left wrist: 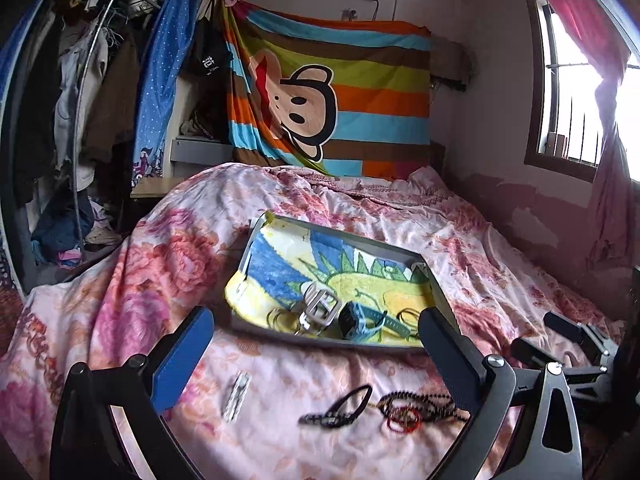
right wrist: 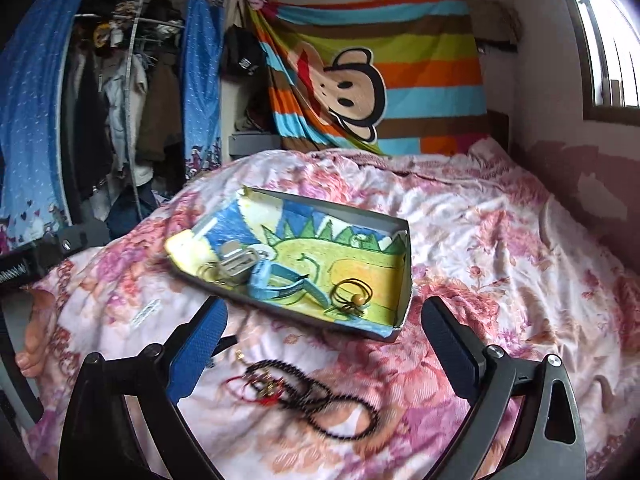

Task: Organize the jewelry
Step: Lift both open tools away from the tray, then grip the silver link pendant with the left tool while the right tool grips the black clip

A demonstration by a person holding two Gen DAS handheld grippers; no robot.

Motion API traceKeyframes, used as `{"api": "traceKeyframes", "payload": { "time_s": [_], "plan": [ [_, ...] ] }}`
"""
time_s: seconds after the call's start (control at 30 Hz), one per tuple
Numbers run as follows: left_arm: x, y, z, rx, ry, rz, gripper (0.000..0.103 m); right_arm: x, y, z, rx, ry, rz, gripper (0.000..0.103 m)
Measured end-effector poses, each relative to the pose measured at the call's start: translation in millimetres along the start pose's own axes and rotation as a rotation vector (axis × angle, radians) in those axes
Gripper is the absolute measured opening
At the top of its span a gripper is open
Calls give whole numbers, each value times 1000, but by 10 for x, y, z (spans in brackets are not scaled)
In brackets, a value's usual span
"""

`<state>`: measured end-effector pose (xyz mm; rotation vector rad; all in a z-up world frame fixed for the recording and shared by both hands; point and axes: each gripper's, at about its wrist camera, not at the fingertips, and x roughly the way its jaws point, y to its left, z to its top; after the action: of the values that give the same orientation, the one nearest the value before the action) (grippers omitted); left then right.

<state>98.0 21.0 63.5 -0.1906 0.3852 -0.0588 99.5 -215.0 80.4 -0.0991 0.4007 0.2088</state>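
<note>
A grey tray (left wrist: pixel 256 236) (right wrist: pixel 320 204) lined with a dinosaur cloth lies on the floral bed. In it are a silver buckle (left wrist: pixel 318 306) (right wrist: pixel 238 262), a blue watch (left wrist: pixel 360 318) (right wrist: pixel 276 280), gold rings (left wrist: pixel 280 318) and a cord with a bead (right wrist: pixel 352 294). On the quilt in front lie a black band (left wrist: pixel 340 406), a dark bead necklace with red cord (left wrist: pixel 416 410) (right wrist: pixel 304 394) and a silver clip (left wrist: pixel 237 396) (right wrist: pixel 146 312). My left gripper (left wrist: pixel 316 356) is open above the quilt. My right gripper (right wrist: pixel 324 344) is open over the necklace; it also shows in the left wrist view (left wrist: pixel 560 336).
A striped monkey blanket (left wrist: pixel 340 96) hangs behind the bed. A clothes rack (left wrist: pixel 80 100) stands at the left. A window with pink curtain (left wrist: pixel 580 80) is at the right. The floral quilt (right wrist: pixel 480 240) spreads around the tray.
</note>
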Motion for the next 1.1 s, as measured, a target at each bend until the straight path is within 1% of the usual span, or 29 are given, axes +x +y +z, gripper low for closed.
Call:
{"api": "traceKeyframes", "payload": {
  "time_s": [0.17, 0.23, 0.37, 0.47, 0.63, 0.87, 0.97, 1.1],
  "plan": [
    [-225, 151, -166, 16, 15, -2, 103, -361, 122, -98, 0, -42, 2, 95],
    [-260, 226, -220, 19, 38, -5, 103, -474, 141, -167, 16, -48, -7, 95],
    [-296, 353, -355, 33, 102, -5, 103, -620, 153, -333, 45, -31, -14, 95],
    [-295, 438, -482, 51, 149, -6, 103, -651, 173, -492, 54, 4, -16, 95],
    [-260, 572, -627, 42, 220, 0, 103, -512, 239, -708, 44, 79, 6, 95],
    [-98, 575, -708, 68, 290, 30, 103, -234, 297, -935, 54, 198, 57, 95],
    [3, 564, -722, 76, 319, 48, 103, -165, 300, -977, 65, 223, 69, 95],
    [95, 566, -757, 80, 356, 52, 103, -96, 265, -1004, 92, 251, 95, 95]
  ]
}}
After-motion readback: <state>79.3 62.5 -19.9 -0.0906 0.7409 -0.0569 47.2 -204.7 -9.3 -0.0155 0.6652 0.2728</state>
